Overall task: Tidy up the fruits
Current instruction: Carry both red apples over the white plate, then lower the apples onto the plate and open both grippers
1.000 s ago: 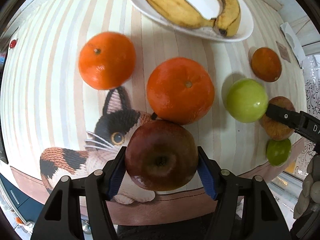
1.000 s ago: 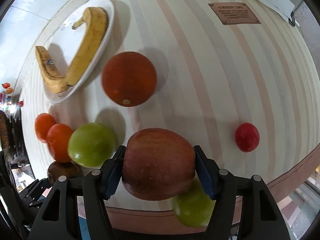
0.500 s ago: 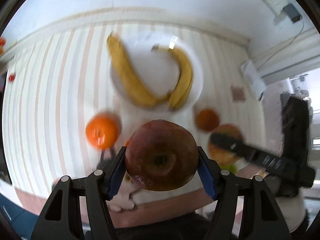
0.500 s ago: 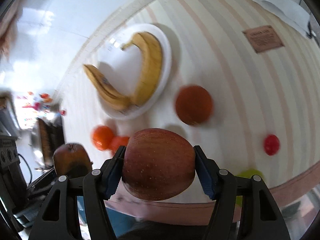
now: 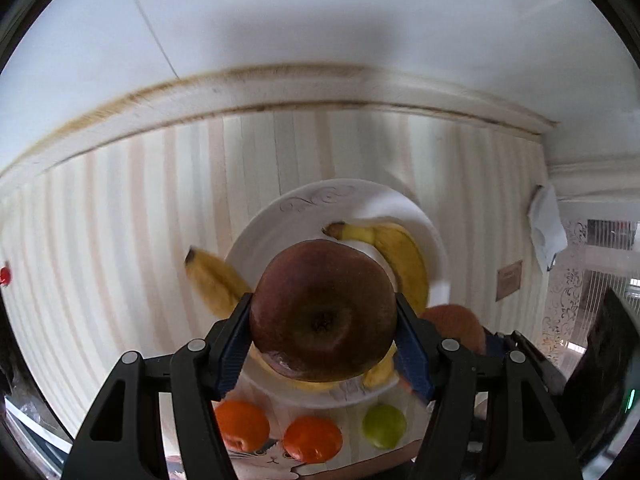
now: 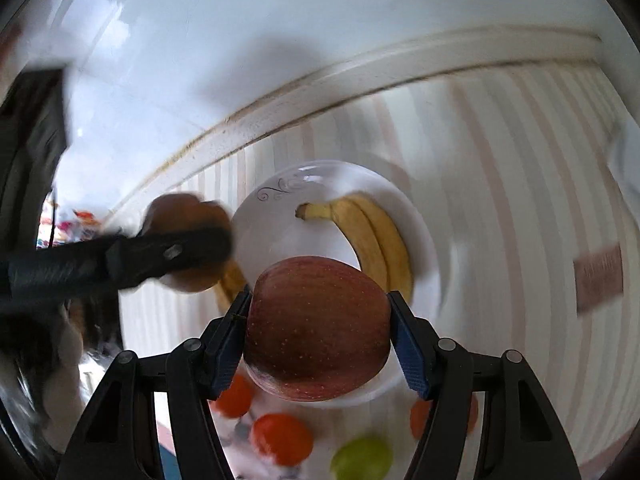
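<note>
- The left gripper [image 5: 323, 336] is clamped on a dark red apple [image 5: 323, 326], its blue pads [image 5: 232, 344] pressed against both flanks; the apple's hollow end faces the camera.
- The right gripper [image 6: 318, 338] is clamped on a lighter, speckled red apple [image 6: 318, 330], held the same way between its blue pads [image 6: 406, 350].
- Both apples hang in the air above a white plate [image 5: 304, 216] with a grey scroll pattern on its rim.
- The plate sits on a cream-and-pink striped tablecloth [image 5: 120, 220] near the wall, and holds 2 bananas [image 5: 400, 256]; one tip reaches past the plate's left rim.
- In the right wrist view, the left gripper [image 6: 120, 260] comes in from the left, blurred, with its dark apple [image 6: 188, 216] just beside the plate's rim [image 6: 280, 188].
- On the cloth nearer the camera lie 2 oranges [image 5: 312, 438] and a green apple [image 5: 383, 426]; another orange fruit [image 5: 456, 326] shows behind the right finger.
- A small brown label [image 5: 509, 280] lies on the cloth to the right.
</note>
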`<control>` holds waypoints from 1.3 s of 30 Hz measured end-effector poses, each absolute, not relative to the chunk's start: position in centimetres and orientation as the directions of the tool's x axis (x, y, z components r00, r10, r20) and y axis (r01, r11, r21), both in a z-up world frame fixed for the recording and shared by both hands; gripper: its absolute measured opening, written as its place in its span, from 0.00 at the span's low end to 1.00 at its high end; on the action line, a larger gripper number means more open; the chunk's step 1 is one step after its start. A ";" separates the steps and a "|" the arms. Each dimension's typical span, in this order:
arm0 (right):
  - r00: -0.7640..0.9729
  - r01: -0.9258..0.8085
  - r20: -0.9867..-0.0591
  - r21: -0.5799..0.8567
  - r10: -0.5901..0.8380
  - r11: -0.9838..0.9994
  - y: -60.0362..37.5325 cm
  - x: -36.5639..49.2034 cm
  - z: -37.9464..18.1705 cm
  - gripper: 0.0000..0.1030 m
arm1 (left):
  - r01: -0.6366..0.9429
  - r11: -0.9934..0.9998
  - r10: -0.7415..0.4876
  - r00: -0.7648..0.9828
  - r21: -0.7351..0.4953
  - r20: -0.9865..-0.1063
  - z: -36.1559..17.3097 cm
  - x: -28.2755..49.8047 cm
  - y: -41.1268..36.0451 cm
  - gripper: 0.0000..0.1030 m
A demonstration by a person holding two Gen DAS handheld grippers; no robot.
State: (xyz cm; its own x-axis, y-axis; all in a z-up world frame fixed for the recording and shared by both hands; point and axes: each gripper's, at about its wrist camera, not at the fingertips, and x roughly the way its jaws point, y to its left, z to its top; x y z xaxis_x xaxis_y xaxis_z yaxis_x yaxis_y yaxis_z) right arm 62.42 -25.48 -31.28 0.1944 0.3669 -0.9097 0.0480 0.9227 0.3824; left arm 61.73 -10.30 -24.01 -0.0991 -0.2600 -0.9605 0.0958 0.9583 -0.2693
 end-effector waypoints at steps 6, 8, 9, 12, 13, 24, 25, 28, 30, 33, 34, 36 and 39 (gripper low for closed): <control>0.142 -0.005 -0.928 0.346 0.343 0.938 -22.8 62.8 -33.6 0.67 | 0.113 0.966 -0.212 -0.175 -0.234 -0.962 -26.5 63.6 -11.0 0.62; 0.124 -0.006 -0.933 0.340 0.338 0.940 -22.5 62.8 -34.2 0.67 | 0.137 0.966 -0.192 -0.183 -0.219 -0.964 -27.2 63.9 -11.6 0.62; 0.103 -0.010 -0.936 0.338 0.337 0.941 -22.2 62.9 -34.6 0.67 | 0.147 0.967 -0.180 -0.189 -0.209 -0.965 -27.3 63.9 -11.8 0.62; 0.062 0.024 -0.938 0.342 0.340 0.939 -22.2 63.4 -35.8 0.70 | 0.153 0.969 -0.162 -0.192 -0.193 -0.968 -27.3 63.9 -12.0 0.62; 0.062 0.026 -0.936 0.349 0.347 0.937 -22.2 63.5 -35.7 0.71 | 0.146 0.969 -0.169 -0.187 -0.197 -0.968 -27.3 63.9 -11.9 0.63; 0.093 0.068 -0.964 0.254 0.248 0.965 -24.8 62.7 -32.4 0.91 | 0.099 0.973 -0.202 -0.079 -0.209 -0.976 -23.9 63.1 -9.7 0.79; 0.101 0.069 -0.968 0.239 0.231 0.969 -24.9 62.6 -32.2 0.91 | 0.097 0.975 -0.193 -0.058 -0.198 -0.979 -23.3 62.7 -9.4 0.79; 0.113 0.077 -0.972 0.217 0.207 0.973 -26.1 62.1 -31.6 0.91 | 0.099 0.982 -0.164 -0.009 -0.164 -0.986 -22.1 61.6 -8.9 0.79; 0.120 0.077 -0.973 0.208 0.199 0.975 -26.2 61.5 -31.3 0.91 | 0.103 0.985 -0.142 0.026 -0.138 -0.990 -21.3 60.5 -8.5 0.79; 0.132 0.071 -0.973 0.198 0.187 0.978 -26.4 60.8 -30.7 0.91 | 0.099 0.989 -0.117 0.067 -0.110 -0.991 -20.7 58.7 -8.3 0.79; 0.139 0.068 -0.973 0.197 0.186 0.978 -26.2 60.6 -30.6 0.91 | 0.093 0.990 -0.114 0.077 -0.107 -0.990 -20.6 58.1 -8.1 0.79; 0.159 0.054 -0.972 0.185 0.174 0.981 -26.0 59.7 -29.8 0.91 | 0.078 0.992 -0.107 0.099 -0.100 -0.989 -20.2 56.8 -7.8 0.79; 0.191 0.036 -0.970 0.162 0.152 0.986 -25.6 58.5 -28.6 0.91 | 0.073 0.993 -0.099 0.136 -0.090 -0.986 -19.5 55.1 -7.6 0.79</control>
